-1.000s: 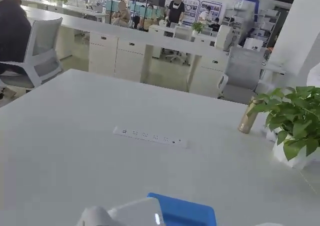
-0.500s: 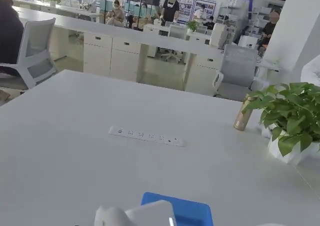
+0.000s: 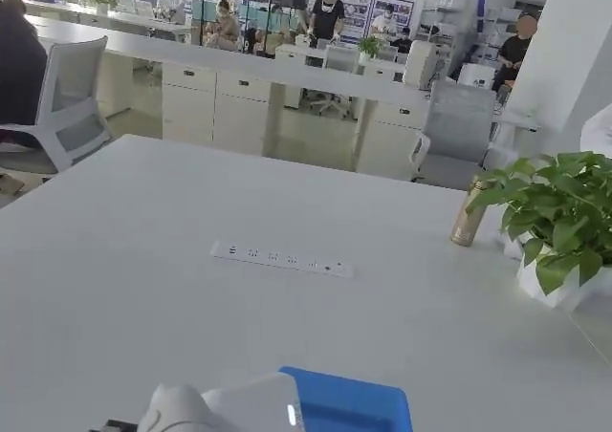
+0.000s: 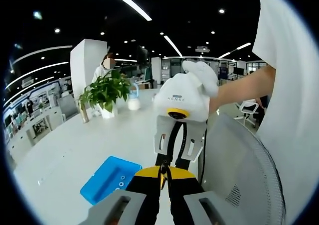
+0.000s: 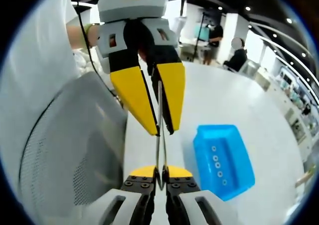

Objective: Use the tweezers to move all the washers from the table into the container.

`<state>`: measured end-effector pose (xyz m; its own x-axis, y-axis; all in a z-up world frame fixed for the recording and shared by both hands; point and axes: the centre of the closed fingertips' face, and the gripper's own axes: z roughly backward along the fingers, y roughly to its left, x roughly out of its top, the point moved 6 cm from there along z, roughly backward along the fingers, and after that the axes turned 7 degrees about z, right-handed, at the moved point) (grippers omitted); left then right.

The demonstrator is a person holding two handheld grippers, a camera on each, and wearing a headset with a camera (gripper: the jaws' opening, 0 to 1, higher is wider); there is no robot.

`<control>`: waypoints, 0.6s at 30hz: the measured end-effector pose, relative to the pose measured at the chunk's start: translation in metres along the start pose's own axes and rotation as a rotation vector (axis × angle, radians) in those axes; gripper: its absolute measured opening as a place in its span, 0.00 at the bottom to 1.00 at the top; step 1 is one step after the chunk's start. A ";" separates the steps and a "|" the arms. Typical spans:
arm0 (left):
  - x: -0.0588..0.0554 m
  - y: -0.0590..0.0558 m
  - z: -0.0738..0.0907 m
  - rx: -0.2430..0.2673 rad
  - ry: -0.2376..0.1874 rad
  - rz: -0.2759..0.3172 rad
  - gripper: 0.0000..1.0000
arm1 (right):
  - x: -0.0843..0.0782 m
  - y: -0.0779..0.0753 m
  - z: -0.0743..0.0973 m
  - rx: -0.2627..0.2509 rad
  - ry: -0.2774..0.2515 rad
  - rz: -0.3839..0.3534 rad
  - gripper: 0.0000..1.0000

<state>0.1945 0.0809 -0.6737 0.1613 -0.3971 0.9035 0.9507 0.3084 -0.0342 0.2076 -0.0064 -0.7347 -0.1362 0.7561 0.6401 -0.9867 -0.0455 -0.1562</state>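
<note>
My two grippers face each other tip to tip above the table's near edge. In the right gripper view my right gripper is shut on thin metal tweezers. The tweezers run up between the yellow fingers of my left gripper, which close on them too. In the left gripper view my left gripper is shut, with my right gripper just beyond it. The blue container lies on the table beside them and holds several washers.
A grey mesh chair back stands close beside both grippers. On the white table lie a power strip, a gold bottle and a potted plant at the far right. People sit and stand at desks beyond.
The head view has shifted slightly. The white gripper body at its bottom edge now sits a little further left than half a second ago.
</note>
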 end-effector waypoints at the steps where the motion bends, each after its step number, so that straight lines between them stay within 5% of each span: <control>1: -0.001 0.001 0.001 0.010 0.014 -0.018 0.02 | -0.001 0.000 0.000 -0.002 0.006 0.004 0.02; 18: -0.008 0.005 0.005 -0.025 0.071 0.020 0.00 | -0.012 -0.001 -0.006 -0.009 0.045 0.008 0.03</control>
<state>0.1971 0.0898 -0.6789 0.1981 -0.4515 0.8700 0.9532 0.2956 -0.0636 0.2108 -0.0114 -0.7467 -0.1401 0.7840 0.6047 -0.9847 -0.0463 -0.1681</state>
